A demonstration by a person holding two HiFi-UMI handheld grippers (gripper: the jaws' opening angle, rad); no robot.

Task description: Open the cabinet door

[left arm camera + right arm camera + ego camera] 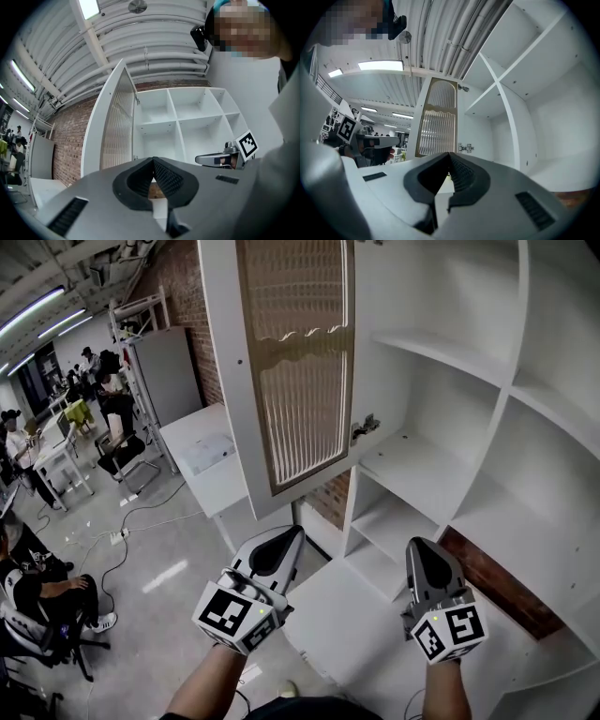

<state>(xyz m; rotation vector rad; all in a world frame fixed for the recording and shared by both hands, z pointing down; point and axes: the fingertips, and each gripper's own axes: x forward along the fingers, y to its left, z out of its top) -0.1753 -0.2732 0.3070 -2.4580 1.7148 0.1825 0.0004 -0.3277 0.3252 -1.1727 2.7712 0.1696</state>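
The white cabinet door point(286, 362) with a ribbed glass panel stands swung wide open, hinged at its right edge to the white cabinet point(511, 390) of open shelf compartments. Its hinge point(364, 427) shows on the inner side. The door also appears in the left gripper view point(110, 136) and in the right gripper view point(436, 124). My left gripper point(281, 538) is held low, below the door's bottom edge, shut and empty. My right gripper point(424, 554) sits in front of the lower shelves, shut with nothing in it. Neither gripper touches the door.
A white side unit point(211, 460) stands left of the cabinet, beyond a brick wall point(192, 306). Cables point(131, 521) run across the grey floor. Seated people point(37, 587) and desks point(56, 451) fill the far left. A brick strip point(497, 582) shows behind the lower shelf.
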